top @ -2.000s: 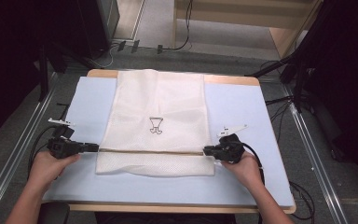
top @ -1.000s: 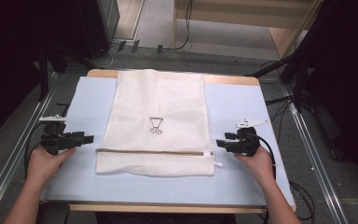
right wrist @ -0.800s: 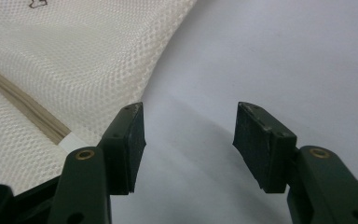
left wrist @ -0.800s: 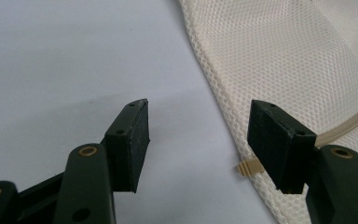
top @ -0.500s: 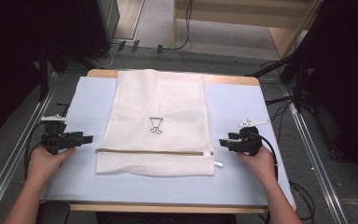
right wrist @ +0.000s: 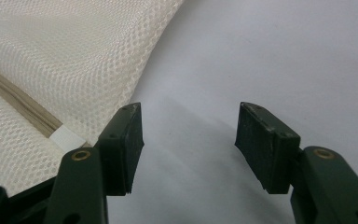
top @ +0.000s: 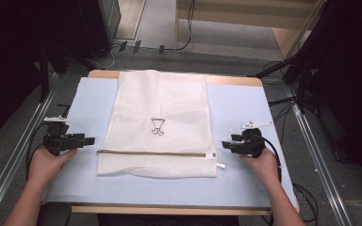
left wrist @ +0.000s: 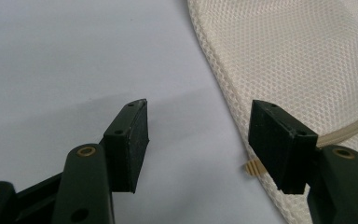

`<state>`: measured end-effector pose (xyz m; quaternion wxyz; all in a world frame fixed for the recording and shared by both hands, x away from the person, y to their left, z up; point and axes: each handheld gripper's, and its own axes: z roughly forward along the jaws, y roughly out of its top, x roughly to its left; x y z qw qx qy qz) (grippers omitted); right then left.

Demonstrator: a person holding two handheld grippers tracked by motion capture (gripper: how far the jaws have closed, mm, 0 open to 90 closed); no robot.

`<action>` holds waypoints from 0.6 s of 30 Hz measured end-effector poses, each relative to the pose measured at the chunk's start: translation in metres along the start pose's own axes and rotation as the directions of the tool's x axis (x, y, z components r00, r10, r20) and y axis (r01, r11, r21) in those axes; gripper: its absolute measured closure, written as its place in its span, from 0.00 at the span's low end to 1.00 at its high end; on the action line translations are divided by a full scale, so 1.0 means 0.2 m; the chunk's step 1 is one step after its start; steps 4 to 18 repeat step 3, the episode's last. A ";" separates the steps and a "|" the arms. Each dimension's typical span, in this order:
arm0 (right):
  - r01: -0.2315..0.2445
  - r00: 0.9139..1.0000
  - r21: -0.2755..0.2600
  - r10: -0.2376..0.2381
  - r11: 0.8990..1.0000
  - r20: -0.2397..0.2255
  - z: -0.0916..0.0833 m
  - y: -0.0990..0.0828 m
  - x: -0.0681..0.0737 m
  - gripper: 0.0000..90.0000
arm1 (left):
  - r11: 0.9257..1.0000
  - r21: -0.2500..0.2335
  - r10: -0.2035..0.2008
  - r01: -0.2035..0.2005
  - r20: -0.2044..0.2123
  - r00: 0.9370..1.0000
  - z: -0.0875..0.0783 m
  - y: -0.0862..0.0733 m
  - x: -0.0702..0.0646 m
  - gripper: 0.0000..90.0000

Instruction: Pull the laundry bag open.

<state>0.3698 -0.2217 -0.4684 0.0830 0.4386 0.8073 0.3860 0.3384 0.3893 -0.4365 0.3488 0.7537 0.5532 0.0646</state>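
The mesh bag (top: pixel 160 127) lies flat, near edge folded over at the zip; further folds look left to do. Left gripper (top: pixel 88 140) and right gripper (top: pixel 226 144) flank it, both released, holding nothing.

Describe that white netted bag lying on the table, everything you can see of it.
The mesh laundry bag is cream-white, fine honeycomb netting, and lies flat and spread out on the pale blue table mat, its far end reaching the mat's far edge. A tan zipper runs across it near the person's end, closed, with a small white tab at its right end. A small dark outline logo sits mid-bag. Both open claws sit just beside its edges, neither gripping it.
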 end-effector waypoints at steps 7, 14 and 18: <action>0.001 1.000 0.003 -0.001 1.000 0.000 0.00 0.00 0.00 0.47 | 1.000 0.002 0.000 0.000 0.002 1.000 0.00 0.00 0.00 0.43; 0.001 1.000 0.003 -0.001 1.000 0.000 0.00 0.00 0.00 0.47 | 1.000 0.002 0.000 0.000 0.002 1.000 0.00 0.00 0.00 0.43; 0.001 1.000 0.003 -0.001 1.000 0.000 0.00 0.00 0.00 0.47 | 1.000 0.002 0.000 0.000 0.002 1.000 0.00 0.00 0.00 0.43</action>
